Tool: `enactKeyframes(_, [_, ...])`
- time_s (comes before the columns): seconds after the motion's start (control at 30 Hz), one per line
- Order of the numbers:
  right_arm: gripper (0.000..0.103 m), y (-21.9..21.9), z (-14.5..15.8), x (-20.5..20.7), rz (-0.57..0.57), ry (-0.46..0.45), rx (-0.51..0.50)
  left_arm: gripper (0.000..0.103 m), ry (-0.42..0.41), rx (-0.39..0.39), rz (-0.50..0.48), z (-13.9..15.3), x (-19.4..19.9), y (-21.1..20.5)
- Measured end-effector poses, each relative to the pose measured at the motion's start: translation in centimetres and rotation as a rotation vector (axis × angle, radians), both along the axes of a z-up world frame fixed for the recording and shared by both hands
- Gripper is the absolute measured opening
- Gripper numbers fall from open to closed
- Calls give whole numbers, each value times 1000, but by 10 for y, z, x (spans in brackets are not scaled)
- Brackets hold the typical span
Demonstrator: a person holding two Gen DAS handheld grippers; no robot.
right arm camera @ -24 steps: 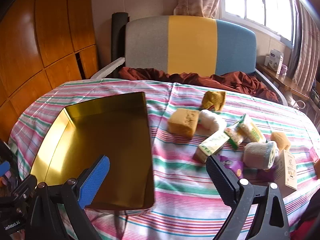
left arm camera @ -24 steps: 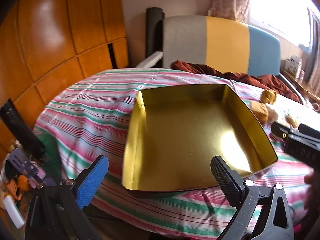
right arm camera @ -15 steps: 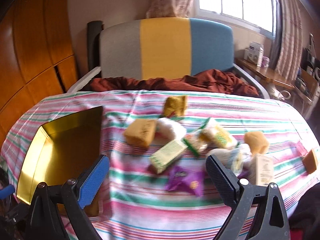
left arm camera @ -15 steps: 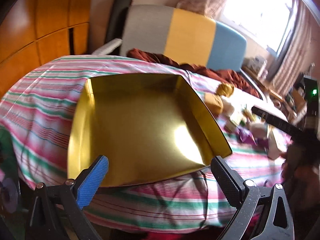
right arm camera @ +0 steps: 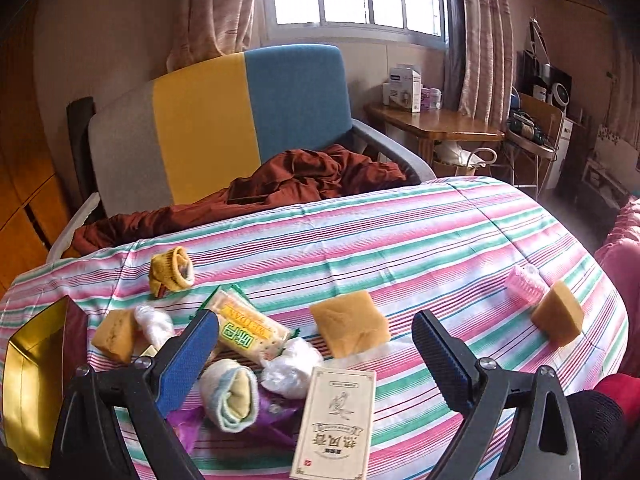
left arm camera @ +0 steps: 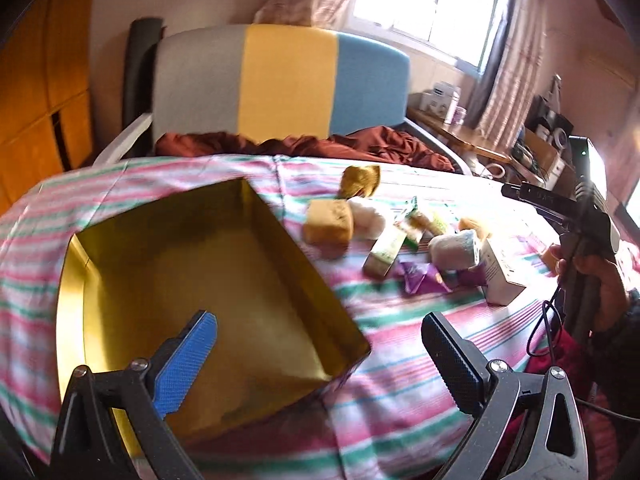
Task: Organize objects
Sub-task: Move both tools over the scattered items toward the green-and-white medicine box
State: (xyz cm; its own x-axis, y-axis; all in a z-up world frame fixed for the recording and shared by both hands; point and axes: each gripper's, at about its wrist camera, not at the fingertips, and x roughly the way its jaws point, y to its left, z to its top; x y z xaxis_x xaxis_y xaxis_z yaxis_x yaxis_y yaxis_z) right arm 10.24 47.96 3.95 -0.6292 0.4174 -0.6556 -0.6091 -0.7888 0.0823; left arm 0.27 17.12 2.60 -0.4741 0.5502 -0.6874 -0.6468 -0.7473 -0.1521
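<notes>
A gold tin box (left arm camera: 208, 280) lies open and empty on the striped tablecloth (left arm camera: 400, 360); its corner also shows in the right wrist view (right arm camera: 32, 360). My left gripper (left arm camera: 320, 360) is open above the box's near right corner. My right gripper (right arm camera: 316, 356) is open over a pile: a white carton (right arm camera: 336, 420), a rolled sock (right arm camera: 232, 400), a cracker pack (right arm camera: 248, 328), a yellow sponge (right arm camera: 350, 322), a purple wrapper (right arm camera: 276, 412). The right tool and hand also show in the left wrist view (left arm camera: 580, 232).
A second sponge (right arm camera: 558, 314) and a pink roll (right arm camera: 526, 282) lie at the table's right edge. A yellow sock (right arm camera: 172, 270) lies further back. A chair (right arm camera: 224, 120) with brown cloth (right arm camera: 300, 180) stands behind the table, a wooden desk (right arm camera: 432, 124) beyond.
Both grippers have swung to the right. The box has slid left in both views and the pile of objects has come under the right gripper. Both stay open.
</notes>
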Motion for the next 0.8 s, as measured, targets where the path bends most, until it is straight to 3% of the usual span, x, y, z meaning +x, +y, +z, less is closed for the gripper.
enactKeyframes(0.2, [99, 39, -24, 17, -89, 77, -217, 103, 14, -98, -79, -4, -6, 54])
enactKeyframes(0.33, [99, 49, -27, 26, -124, 115, -284, 103, 12, -139, -105, -12, -14, 82])
enactKeyframes(0.7, [99, 48, -33, 19, -74, 92, -325, 102, -101, -222, -150, -42, -57, 158])
enactKeyframes(0.8, [99, 50, -38, 17, -75, 64, -343, 101, -98, -252, -157, -50, -63, 171])
